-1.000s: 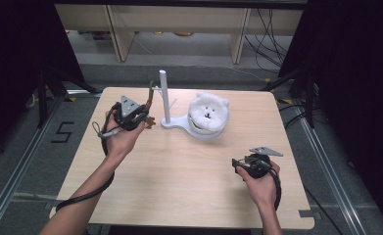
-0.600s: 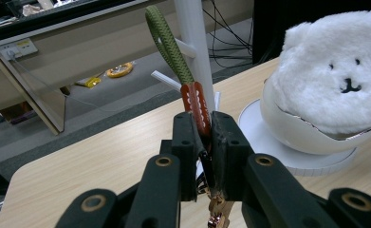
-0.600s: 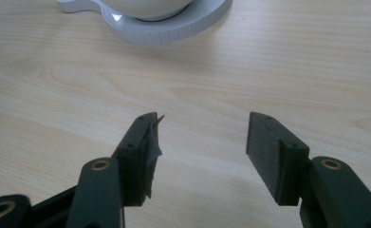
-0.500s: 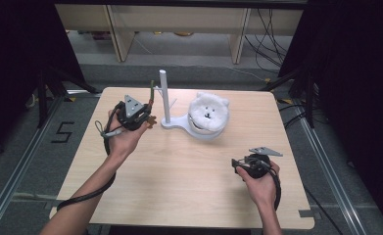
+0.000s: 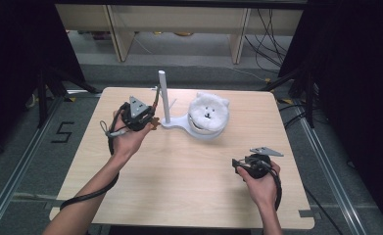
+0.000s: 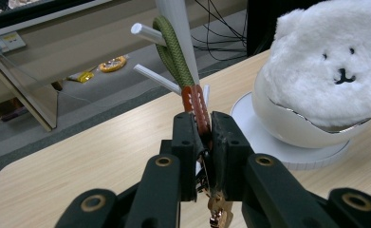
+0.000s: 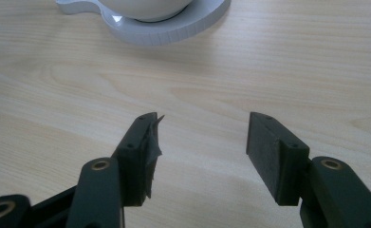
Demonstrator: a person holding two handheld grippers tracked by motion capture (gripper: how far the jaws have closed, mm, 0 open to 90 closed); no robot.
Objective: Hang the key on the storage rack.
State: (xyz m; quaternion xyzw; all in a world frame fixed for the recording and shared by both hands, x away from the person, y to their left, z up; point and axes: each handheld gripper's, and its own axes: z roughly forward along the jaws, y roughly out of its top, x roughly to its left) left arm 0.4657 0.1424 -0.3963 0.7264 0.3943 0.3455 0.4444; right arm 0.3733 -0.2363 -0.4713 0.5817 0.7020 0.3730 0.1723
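Two tongs in play: your left tongs [image 6: 203, 142] clamp the brown tab of the keychain [image 6: 196, 107], its green loop [image 6: 171, 47] draped on a peg of the white stand [image 5: 163, 95] at the far left. Hooked, I'd say; letting go remains. Right tongs [image 7: 201, 142] gape empty over the near worktop [image 7: 197, 90].

The left claw [image 5: 152, 111] has edged closer to the white stand [image 5: 163, 95] — slightly.

Plush bear [image 5: 208, 111]: sat on a white dish, upper centre of frame.
Shelving [image 5: 179, 29]: stood along the top edge.
Cables [image 5: 267, 29]: trailed at upper right.
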